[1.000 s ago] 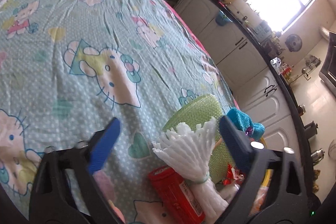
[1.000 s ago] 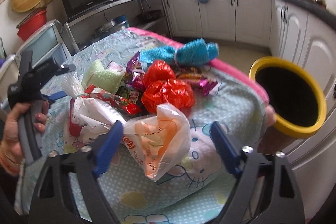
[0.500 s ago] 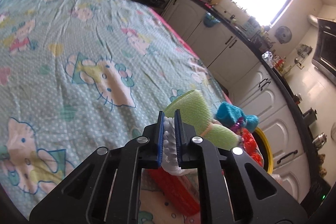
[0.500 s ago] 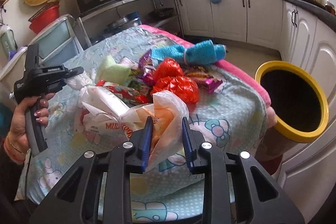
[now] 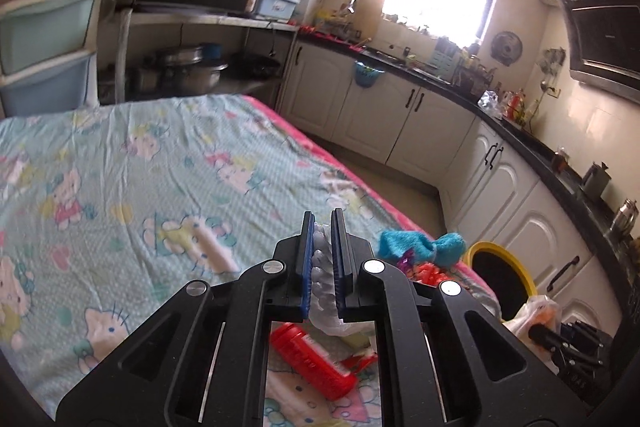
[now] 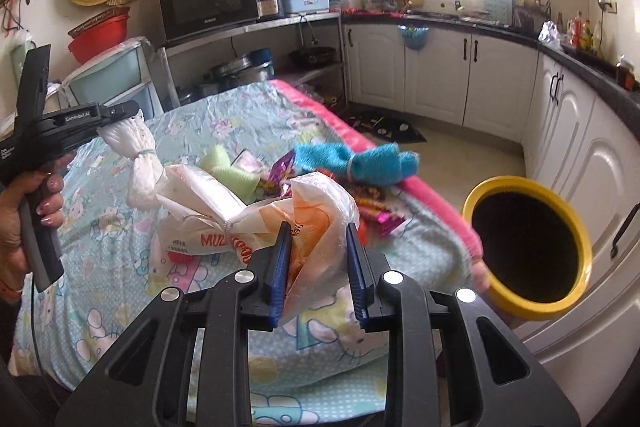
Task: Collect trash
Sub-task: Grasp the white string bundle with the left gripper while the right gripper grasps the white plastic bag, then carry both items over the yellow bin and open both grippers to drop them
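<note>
From your left wrist, your left hand-held gripper [image 5: 322,227] has its blue pads pinched tight on the white foam net [image 5: 323,291], which bulges out below the fingers, clear of the tabletop [image 5: 120,155] with its cartoon-cat cloth. Under it on the cloth lies a red packet [image 5: 312,359]; further right sit a blue cloth bundle [image 5: 420,245] and red wrappers [image 5: 430,273], with the yellow-rimmed bin [image 5: 504,279] just past the tabletop's edge. From your right wrist, your right hand-held gripper [image 6: 318,247] is clamped on the crumpled white and orange plastic bag [image 6: 316,215], its pads pressing the bag's sides while its tied end sticks out to the left. The bag hangs above the cloth, near the corner of the tabletop. The bin [image 6: 532,247] stands to the right, its dark mouth tipped towards the camera. At far left, your hand [image 6: 24,207] grips the left tool, the foam net [image 6: 136,155] dangling from its tip over the cloth.
</note>
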Demonstrator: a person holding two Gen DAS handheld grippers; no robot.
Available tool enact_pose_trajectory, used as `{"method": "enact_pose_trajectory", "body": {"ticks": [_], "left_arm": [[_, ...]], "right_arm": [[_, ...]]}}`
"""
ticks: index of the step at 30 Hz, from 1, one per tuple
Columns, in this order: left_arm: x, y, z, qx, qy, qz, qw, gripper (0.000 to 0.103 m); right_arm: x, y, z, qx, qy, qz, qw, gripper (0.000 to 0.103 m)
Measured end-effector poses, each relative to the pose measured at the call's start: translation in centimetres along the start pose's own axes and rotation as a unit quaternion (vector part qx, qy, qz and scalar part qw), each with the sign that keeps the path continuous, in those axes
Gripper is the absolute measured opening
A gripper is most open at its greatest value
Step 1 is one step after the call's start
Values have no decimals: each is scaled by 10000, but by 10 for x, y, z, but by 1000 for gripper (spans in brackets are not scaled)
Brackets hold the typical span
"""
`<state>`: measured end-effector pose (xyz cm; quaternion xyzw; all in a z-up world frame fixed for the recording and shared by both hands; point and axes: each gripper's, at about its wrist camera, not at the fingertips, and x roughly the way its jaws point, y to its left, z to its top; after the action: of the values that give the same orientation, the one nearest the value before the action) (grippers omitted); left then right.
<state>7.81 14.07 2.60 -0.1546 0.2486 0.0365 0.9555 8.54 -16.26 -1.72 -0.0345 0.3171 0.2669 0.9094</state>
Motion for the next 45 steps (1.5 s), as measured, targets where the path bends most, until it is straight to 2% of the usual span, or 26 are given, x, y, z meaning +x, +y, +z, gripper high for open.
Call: {"method": "enact_pose_trajectory", "body": {"ticks": [10, 22, 33, 38, 45], "left_arm": [[4, -66, 30, 463, -250, -327, 9981, 5], [26, -141, 50, 808, -376, -731, 9933, 5], [56, -207, 59, 1084, -334, -1103, 9874, 5], [78, -238, 58, 1175, -265, -1228, 9851, 5], [110, -274, 49, 1263, -135, -1294, 9834, 5]], "right_arm": [[-37, -31, 27, -4, -473, -415, 9980, 25], [-67, -84, 45, 296, -791, -988, 9915, 25], [-80, -128, 49, 627, -846, -1522, 9827, 25], [-82, -155, 47, 896, -811, -1919, 9739, 25], [-75, -183, 36, 1195, -676, -2128, 9674, 25]]}}
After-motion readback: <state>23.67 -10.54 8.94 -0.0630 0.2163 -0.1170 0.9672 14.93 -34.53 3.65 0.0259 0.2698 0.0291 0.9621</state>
